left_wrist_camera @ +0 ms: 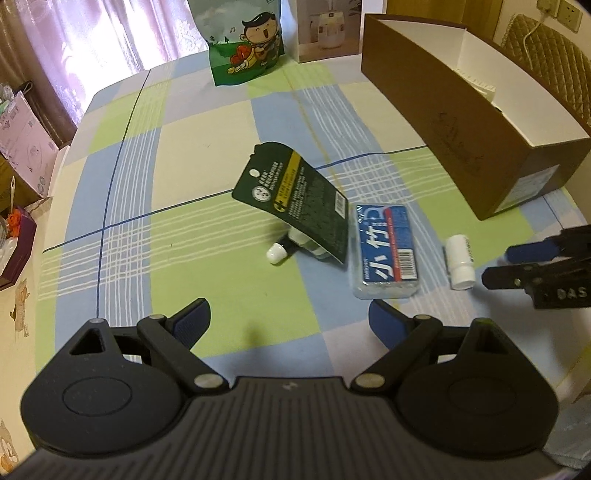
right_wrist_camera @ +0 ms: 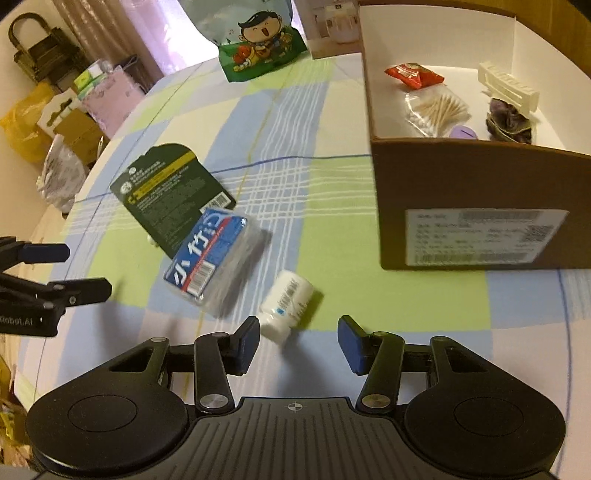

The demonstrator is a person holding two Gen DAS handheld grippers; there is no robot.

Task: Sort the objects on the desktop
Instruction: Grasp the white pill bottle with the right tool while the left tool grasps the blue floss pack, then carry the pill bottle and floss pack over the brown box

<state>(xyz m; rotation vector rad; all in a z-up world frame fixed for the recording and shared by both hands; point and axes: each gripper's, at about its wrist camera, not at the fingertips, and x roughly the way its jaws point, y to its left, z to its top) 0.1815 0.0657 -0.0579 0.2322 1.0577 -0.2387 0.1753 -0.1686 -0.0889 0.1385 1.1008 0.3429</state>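
hidden: dark card (left_wrist_camera: 295, 201) covers most of a tube | we hold left gripper (left_wrist_camera: 290, 323) spread, empty | right gripper (right_wrist_camera: 297, 343) spread, white bottle (right_wrist_camera: 286, 306) lying just ahead, brown box (right_wrist_camera: 480, 206) near

The carded pack (left_wrist_camera: 295, 199) lies left of the flat box (left_wrist_camera: 386, 251), touching it; the little bottle (left_wrist_camera: 460, 264) lies right; the big box (left_wrist_camera: 469, 147) sits behind

A green snack bag (left_wrist_camera: 244, 40) with a cartoon figure stands at the far table edge, a white carton (left_wrist_camera: 328, 29) just beside it. Pink curtains (left_wrist_camera: 92, 37) hang behind. Paper bags (right_wrist_camera: 92, 99) crowd the left.
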